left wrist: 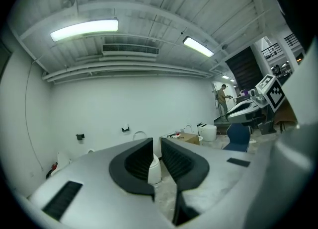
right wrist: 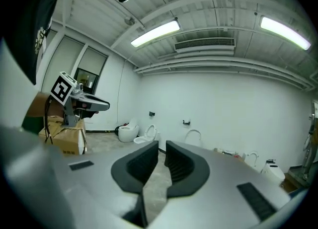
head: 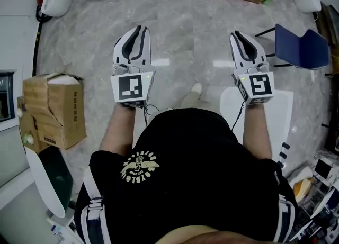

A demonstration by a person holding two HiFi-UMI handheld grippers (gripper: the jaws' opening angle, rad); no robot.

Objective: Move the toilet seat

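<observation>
Bright ceiling tubes (left wrist: 84, 29), floor (head: 186, 31) glare, fisheye edges

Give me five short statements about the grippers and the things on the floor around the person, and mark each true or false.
1. The fingers of the left gripper and the right gripper are together, with nothing between them. True.
2. The right gripper clamps the white toilet seat. False: the seat lies on the floor below that gripper, untouched.
3. A cardboard box stands on the floor on the person's left side. True.
4. The blue chair stands beside the left gripper. False: it is at the right of the head view, beyond the right gripper.
5. Both grippers point away from the person. True.
</observation>
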